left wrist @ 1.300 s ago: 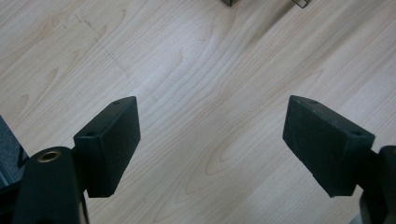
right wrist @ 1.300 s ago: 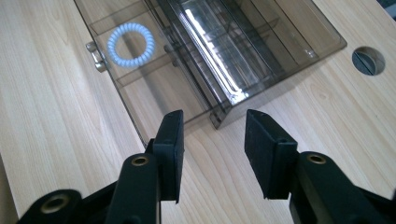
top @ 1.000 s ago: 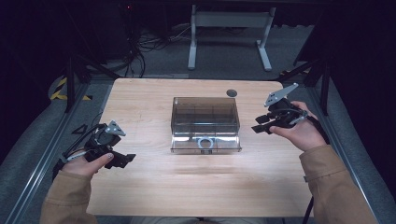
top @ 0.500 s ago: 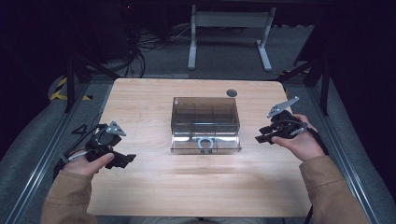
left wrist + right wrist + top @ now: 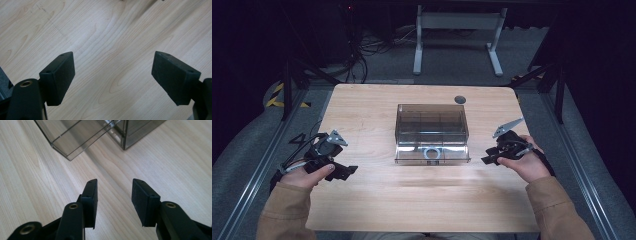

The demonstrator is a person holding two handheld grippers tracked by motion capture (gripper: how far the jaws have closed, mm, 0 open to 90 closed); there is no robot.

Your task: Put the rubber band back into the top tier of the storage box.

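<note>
Honestly nothing readable here, no words, brand names or numbers on anything I can see. The clear box point(image 5: 432, 132) in the middle of my table point(image 5: 412, 200) has no label or print on its walls or lid. My left gripper point(image 5: 112, 75) and right gripper point(image 5: 114, 200) have plain black pads, no logo or markings. Closest thing to a sign is the yellow-and-black hazard stripe tape point(image 5: 276, 95) on the floor off the far left corner. There are faint pencil-like lines point(image 5: 47, 17) on the wood near my left gripper, maybe a scribble, but too faint to read as any letter.
</note>
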